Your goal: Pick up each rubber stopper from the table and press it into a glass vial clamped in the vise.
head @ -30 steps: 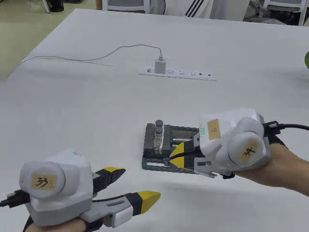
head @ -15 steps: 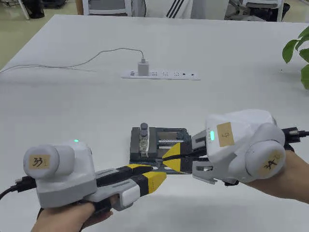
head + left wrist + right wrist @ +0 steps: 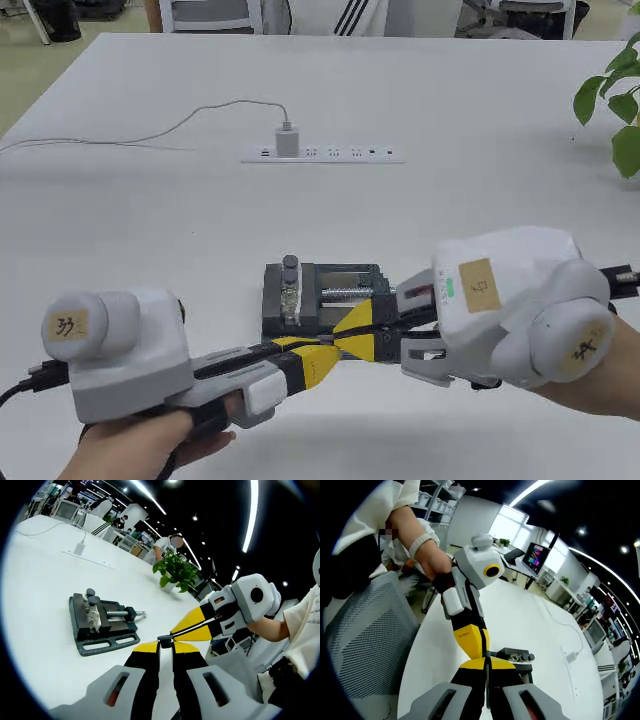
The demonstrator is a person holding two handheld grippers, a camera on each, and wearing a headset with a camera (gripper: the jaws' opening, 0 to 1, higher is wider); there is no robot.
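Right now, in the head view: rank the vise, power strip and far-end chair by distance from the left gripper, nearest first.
From the left gripper:
1. Vise, just beyond its tips, near table centre.
2. Power strip, farther back on the table.
3. Chair, past the table's far edge.

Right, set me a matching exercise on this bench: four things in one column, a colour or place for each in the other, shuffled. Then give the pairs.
Things:
1. vise
2. power strip
3. plant
4. left hand-held gripper

Descriptions:
A. green, at the right edge of the head view
B. white, lying flat, far up the table
C. yellow-tipped, nearer the person than the vise
D. dark, holding the vials

Pairs: 1-D, 2-B, 3-A, 4-C
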